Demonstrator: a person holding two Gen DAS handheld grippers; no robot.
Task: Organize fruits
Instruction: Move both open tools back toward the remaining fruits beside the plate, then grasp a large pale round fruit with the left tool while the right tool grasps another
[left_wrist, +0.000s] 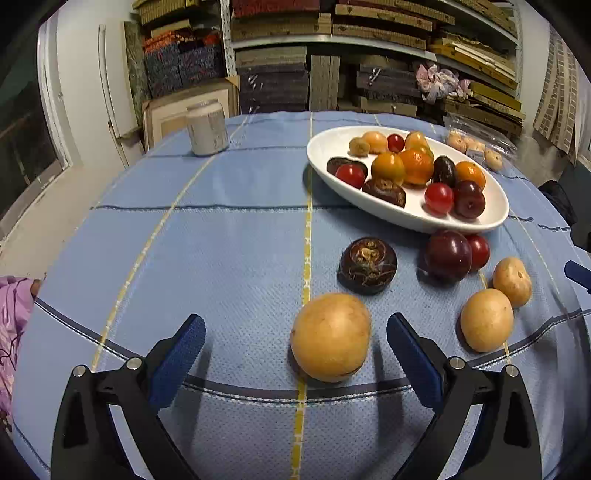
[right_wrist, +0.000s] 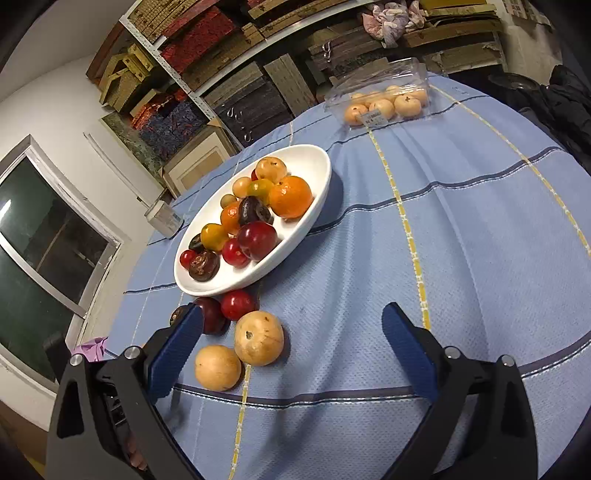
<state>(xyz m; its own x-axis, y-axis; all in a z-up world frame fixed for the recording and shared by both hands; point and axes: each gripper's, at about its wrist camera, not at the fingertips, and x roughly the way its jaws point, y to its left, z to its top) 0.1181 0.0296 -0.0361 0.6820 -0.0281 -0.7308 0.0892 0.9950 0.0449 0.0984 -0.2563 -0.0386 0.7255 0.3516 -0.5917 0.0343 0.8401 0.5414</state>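
left tongs (left_wrist: 295, 347) gape wide around the tan fruit (left_wrist: 330, 336); center it, close gently, lift to the white dish (left_wrist: 406, 218). right tongs (right_wrist: 291, 343) open, seemingly idle.

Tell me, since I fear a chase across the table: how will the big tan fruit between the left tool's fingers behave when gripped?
The big tan fruit looks round and smooth, so it may roll on the tablecloth if nudged off-centre. Its skin seems firm; the open left tool probably holds it without crushing.
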